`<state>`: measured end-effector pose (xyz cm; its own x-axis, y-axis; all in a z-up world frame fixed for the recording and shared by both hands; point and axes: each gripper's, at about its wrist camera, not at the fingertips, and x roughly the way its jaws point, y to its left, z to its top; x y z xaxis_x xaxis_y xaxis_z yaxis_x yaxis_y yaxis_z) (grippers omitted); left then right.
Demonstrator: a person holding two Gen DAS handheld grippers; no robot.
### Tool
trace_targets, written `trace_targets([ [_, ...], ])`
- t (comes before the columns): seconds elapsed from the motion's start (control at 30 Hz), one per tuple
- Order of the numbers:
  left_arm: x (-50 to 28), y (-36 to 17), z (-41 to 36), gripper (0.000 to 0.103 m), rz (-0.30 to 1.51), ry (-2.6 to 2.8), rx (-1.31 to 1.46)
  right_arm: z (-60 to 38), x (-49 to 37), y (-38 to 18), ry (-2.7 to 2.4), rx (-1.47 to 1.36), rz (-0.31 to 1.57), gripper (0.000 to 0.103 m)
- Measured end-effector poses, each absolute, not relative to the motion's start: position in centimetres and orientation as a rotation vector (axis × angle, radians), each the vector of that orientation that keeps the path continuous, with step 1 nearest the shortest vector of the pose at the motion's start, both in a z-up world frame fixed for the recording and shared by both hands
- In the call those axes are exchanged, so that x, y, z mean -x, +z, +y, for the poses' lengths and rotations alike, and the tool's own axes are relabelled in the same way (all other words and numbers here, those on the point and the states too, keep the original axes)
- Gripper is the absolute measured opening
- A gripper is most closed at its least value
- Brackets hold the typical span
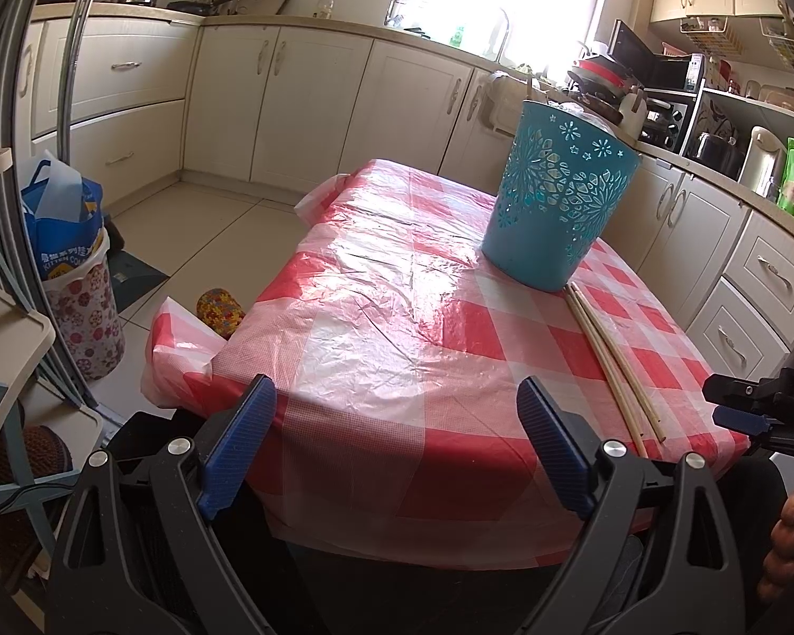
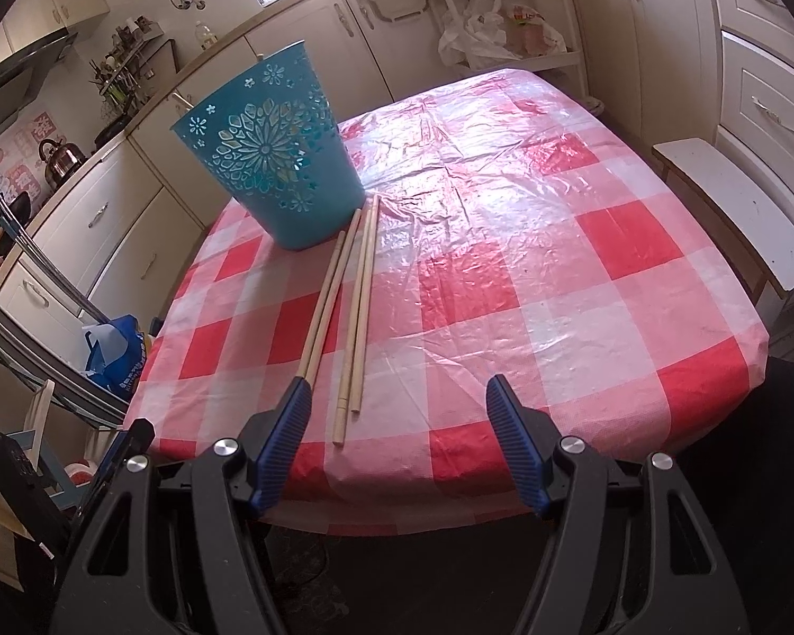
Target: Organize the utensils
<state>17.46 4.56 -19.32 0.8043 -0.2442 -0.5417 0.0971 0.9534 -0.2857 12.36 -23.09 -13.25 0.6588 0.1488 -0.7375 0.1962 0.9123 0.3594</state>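
A teal perforated holder [image 1: 558,206] stands upright on the red-and-white checked table [image 1: 386,328]. It also shows in the right wrist view [image 2: 278,159]. Several long wooden chopsticks [image 2: 352,307] lie flat on the cloth, running from the holder's base toward the near edge; they show at the right in the left wrist view [image 1: 616,365]. My left gripper [image 1: 397,444] is open and empty at the near table edge. My right gripper [image 2: 399,439] is open and empty, just short of the chopsticks' near ends. The right gripper also shows in the left wrist view [image 1: 741,413].
Cream kitchen cabinets [image 1: 312,100] line the walls. A floral bin with a blue bag [image 1: 74,286] stands on the floor at left. A white bench [image 2: 736,211] sits right of the table. A shelf unit [image 1: 5,349] stands close at left.
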Motion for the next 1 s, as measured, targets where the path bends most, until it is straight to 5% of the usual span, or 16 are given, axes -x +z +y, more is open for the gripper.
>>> trace_targets([
  [1.0, -17.46, -19.29, 4.49, 0.089, 0.610, -0.184, 0.250, -23.02, -12.34, -13.20, -0.028, -0.435, 0.859, 0.066],
])
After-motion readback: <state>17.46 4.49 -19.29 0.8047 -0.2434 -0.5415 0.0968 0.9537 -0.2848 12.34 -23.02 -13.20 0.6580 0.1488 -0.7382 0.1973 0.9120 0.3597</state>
